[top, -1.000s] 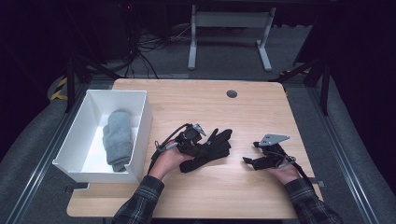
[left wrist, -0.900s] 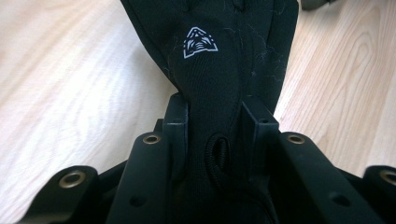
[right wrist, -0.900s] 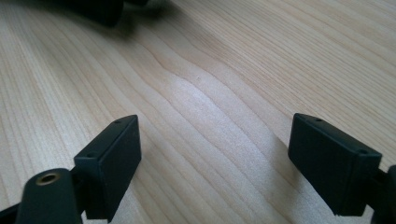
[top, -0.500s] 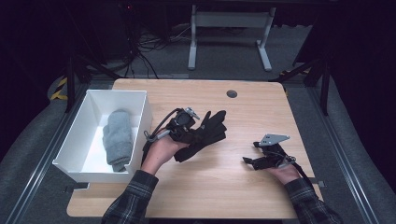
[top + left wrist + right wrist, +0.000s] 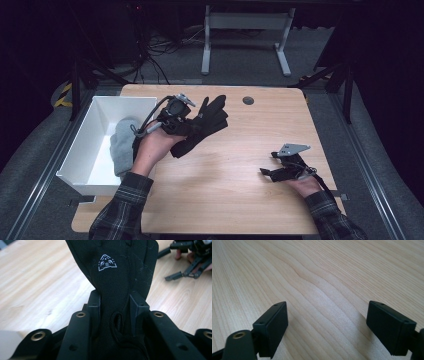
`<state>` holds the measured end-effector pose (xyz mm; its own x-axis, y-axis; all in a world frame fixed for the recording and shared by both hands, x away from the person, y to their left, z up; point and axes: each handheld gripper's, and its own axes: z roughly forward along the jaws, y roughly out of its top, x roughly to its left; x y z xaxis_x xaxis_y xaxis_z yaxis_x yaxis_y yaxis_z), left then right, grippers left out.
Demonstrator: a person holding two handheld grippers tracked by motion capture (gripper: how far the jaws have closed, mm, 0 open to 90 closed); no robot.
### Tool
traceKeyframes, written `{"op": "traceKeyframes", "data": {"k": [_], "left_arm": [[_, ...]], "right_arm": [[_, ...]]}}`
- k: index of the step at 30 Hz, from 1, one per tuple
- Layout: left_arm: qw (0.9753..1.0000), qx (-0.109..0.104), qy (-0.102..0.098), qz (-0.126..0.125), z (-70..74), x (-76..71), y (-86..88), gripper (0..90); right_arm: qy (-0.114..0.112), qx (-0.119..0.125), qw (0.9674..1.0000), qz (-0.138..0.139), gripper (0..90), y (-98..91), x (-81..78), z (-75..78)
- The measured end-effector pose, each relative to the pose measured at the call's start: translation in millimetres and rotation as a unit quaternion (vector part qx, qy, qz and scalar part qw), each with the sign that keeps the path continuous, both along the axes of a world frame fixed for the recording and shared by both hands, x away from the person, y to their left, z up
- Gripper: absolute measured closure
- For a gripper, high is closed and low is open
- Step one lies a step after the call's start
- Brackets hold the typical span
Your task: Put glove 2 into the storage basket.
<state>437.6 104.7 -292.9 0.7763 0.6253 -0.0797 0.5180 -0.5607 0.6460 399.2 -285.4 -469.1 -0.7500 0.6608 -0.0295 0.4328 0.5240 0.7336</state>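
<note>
**A:** What does your left gripper have hold of?

**B:** Your left gripper has its jaws closed partway on the black fabric glove with a small white triangular logo; in the left gripper view both pads press the glove's cuff end from either side, and the fingers of the glove hang out beyond them; in the high view you hold it up off the light wooden table, over the table's left half and just beside the right wall of the white rectangular bin.

**A:** And what lies in that bin?

**B:** A grey bundled cloth lies inside it, against the wall nearest your left hand; the bin itself sits at the table's left edge.

**A:** What about your right gripper?

**B:** Your right gripper rests low by the table's right edge, toward the near right corner; its jaws stand wide apart with bare wood between them, as the right gripper view shows; it grips nothing; it sits well apart from the glove.
</note>
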Motion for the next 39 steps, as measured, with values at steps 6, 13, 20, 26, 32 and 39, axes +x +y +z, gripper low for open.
{"op": "traceKeyframes", "data": {"k": [6, 13, 20, 26, 32, 39], "left_arm": [[0.9993, 0.0, -0.011, 0.036, 14.5, 2.4, 28.2, 68.3], [0.9972, -0.005, -0.018, 0.073, 21.3, 0.8, 58.0, 68.3], [0.9903, -0.003, -0.017, 0.138, 19.6, 1.0, 99.9, 68.2], [0.9794, -0.01, -0.009, 0.201, 10.7, 1.6, 139.2, 68.2], [0.972, -0.007, 0.008, 0.235, -5.1, 0.5, 164.3, 68.0], [0.9659, 0.002, 0.033, 0.257, -37.0, -4.1, 180.8, 67.8]], "right_arm": [[0.0, 0.0, 1.0, 0.0, 18.4, 0.0, 0.1, 0.0], [0.001, 0.0, 1.0, -0.001, 18.5, 0.2, 0.2, 0.1], [0.001, 0.0, 1.0, -0.001, 18.5, 0.3, 0.1, 0.1], [0.001, 0.001, 1.0, -0.003, 18.5, 0.6, 0.2, 0.1], [0.0, 0.001, 1.0, -0.003, 18.5, 0.6, 0.3, 0.1], [0.0, 0.002, 1.0, -0.003, 18.6, 0.7, 0.4, 0.0]]}}
